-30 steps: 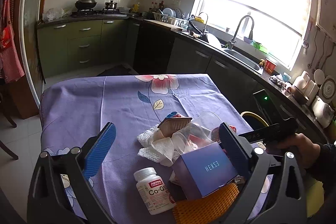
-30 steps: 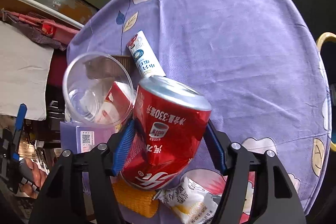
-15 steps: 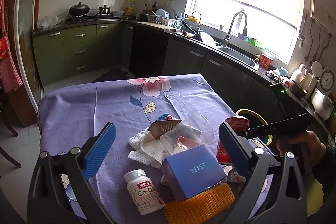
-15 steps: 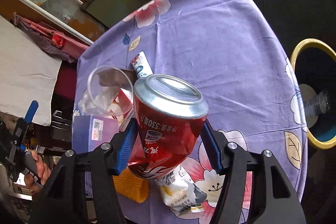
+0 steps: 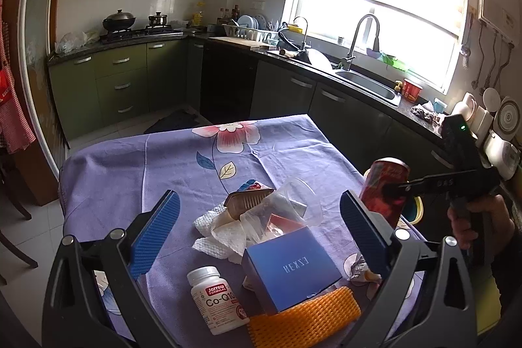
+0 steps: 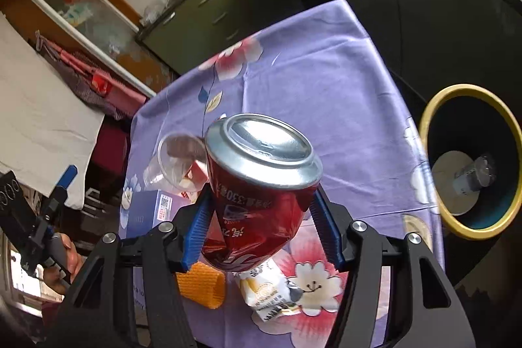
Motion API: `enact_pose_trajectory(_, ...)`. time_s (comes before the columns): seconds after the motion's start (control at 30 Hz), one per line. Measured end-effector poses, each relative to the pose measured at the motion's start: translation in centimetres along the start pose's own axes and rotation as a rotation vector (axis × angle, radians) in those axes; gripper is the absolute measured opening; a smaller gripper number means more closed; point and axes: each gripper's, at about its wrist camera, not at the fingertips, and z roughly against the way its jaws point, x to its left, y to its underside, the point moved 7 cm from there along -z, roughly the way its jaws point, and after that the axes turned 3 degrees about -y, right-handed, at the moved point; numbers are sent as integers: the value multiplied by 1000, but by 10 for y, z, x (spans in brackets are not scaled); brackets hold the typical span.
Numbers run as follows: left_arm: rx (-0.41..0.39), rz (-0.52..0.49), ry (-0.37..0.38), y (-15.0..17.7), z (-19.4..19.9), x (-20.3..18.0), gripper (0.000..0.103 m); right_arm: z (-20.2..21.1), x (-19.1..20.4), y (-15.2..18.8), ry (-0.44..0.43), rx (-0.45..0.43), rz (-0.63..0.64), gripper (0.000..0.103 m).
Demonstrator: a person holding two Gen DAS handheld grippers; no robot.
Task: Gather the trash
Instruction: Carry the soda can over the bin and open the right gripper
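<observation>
My right gripper [image 6: 261, 230] is shut on a dented red soda can [image 6: 257, 185] and holds it above the table's right edge; the can also shows in the left wrist view [image 5: 385, 188]. A yellow-rimmed bin [image 6: 469, 162] stands on the floor to the right of the table. My left gripper [image 5: 257, 230] is open and empty above a trash pile: a blue box [image 5: 290, 266], a white pill bottle [image 5: 217, 295], white tissue [image 5: 218, 234], a clear plastic cup [image 5: 287, 204] and orange foam netting [image 5: 303, 315].
The table has a purple flowered cloth [image 5: 163, 158]. A white snack wrapper [image 6: 270, 292] lies under the can. Dark kitchen cabinets [image 5: 287, 93] and a sink counter run behind and to the right of the table. A chair [image 5: 9, 217] stands at the left.
My right gripper has lifted the red can up off the table and toward the right edge, bringing the yellow-rimmed bin into view. My left gripper has pulled back slightly, still open.
</observation>
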Motion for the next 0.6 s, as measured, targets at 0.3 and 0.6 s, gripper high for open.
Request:
enact_pose_trajectory(0.3, 9, -16, 5, -3, -9, -10, 94, 71, -91, -25, 158, -180, -110, 58)
enact_pose_trajectory(0.6, 36, -52, 10, -9, -26, -30, 94, 63, -238, -31, 442, -184, -253, 58)
